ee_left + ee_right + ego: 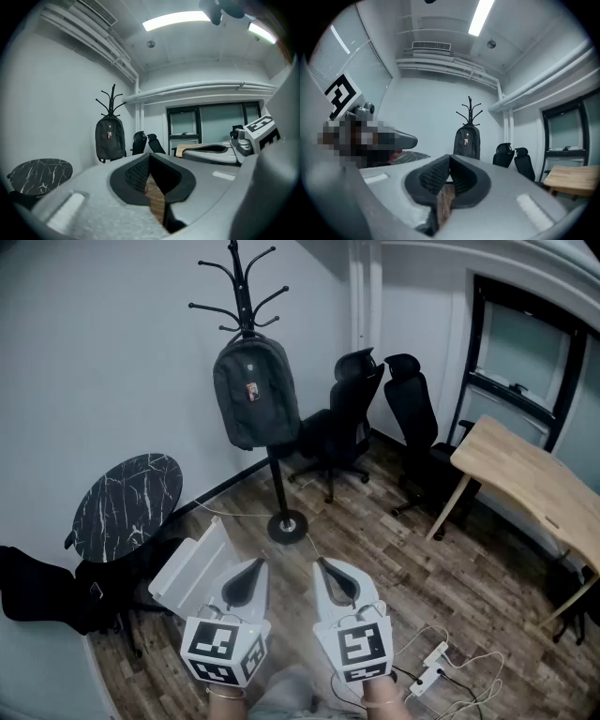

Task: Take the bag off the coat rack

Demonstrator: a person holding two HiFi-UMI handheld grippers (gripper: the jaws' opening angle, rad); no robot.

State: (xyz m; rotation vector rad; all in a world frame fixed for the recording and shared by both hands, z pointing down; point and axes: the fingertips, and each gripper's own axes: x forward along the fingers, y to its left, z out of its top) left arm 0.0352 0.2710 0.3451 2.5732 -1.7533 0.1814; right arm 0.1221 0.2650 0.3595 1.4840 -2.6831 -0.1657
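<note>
A dark grey backpack [254, 393] hangs from the upper hooks of a black coat rack [246, 298], whose pole ends in a round base [286, 526] on the wood floor. In the left gripper view the backpack [110, 138] is far ahead, and in the right gripper view the backpack [467, 142] also hangs at a distance. My left gripper [259, 563] and right gripper [320, 563] are side by side low in the head view, well short of the rack. Both are shut with nothing between the jaws.
A round black marble-top table [127, 505] stands at left, with a white box [192, 568] beside it. Two black office chairs [375, 418] sit behind the rack. A wooden desk [530, 479] is at right, and a power strip with cables [431, 673] lies on the floor.
</note>
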